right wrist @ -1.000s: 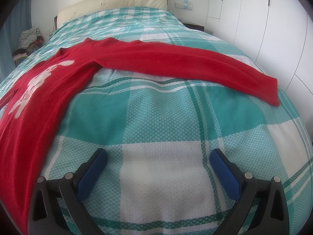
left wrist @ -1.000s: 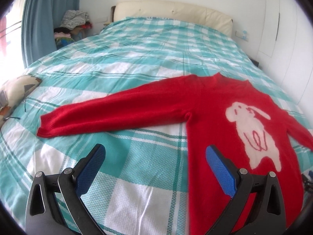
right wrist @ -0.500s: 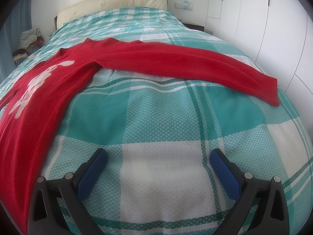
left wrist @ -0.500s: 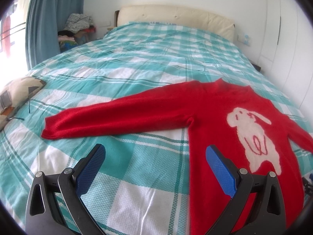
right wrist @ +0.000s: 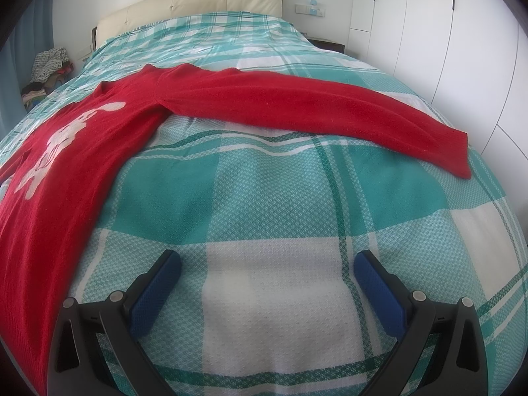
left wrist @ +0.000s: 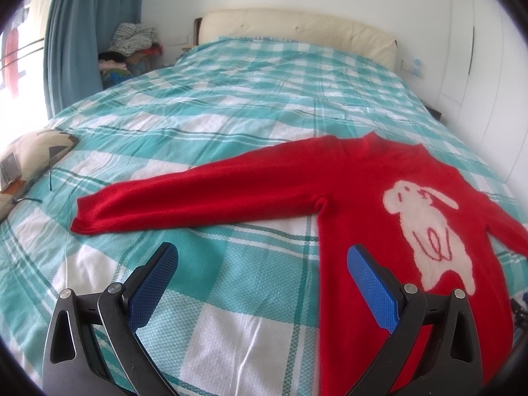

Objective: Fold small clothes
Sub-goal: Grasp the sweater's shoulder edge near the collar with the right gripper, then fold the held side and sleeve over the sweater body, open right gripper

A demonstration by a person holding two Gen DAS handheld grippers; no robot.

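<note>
Since a second ago, the left tongs [left wrist: 260, 275] have lifted and pulled back a little, so the red sweater [left wrist: 356, 198] looks lower and farther off in the left view. Over on the other side, the right tongs [right wrist: 267, 277] have not moved.

Both tongs are wide apart and hold nothing. They hang just above the bed [left wrist: 250, 105].

The sweater lies flat on the green and white checked bedspread [right wrist: 264, 198], with its white bunny picture [left wrist: 429, 231] facing up. Both sleeves are spread out to the sides. The left sleeve [left wrist: 198, 194] ends at a cuff [left wrist: 85, 217] beyond the left tongs. The right sleeve [right wrist: 313, 105] ends at a cuff [right wrist: 458, 155] up and to the right of the right tongs.

No fold is made yet. I think the sleeves come first. A good way is to pinch only the cuff, not the bedspread under it. Then lift it a little and lay the sleeve straight across the bunny. The knit is soft and can stretch, so move slowly.
</note>
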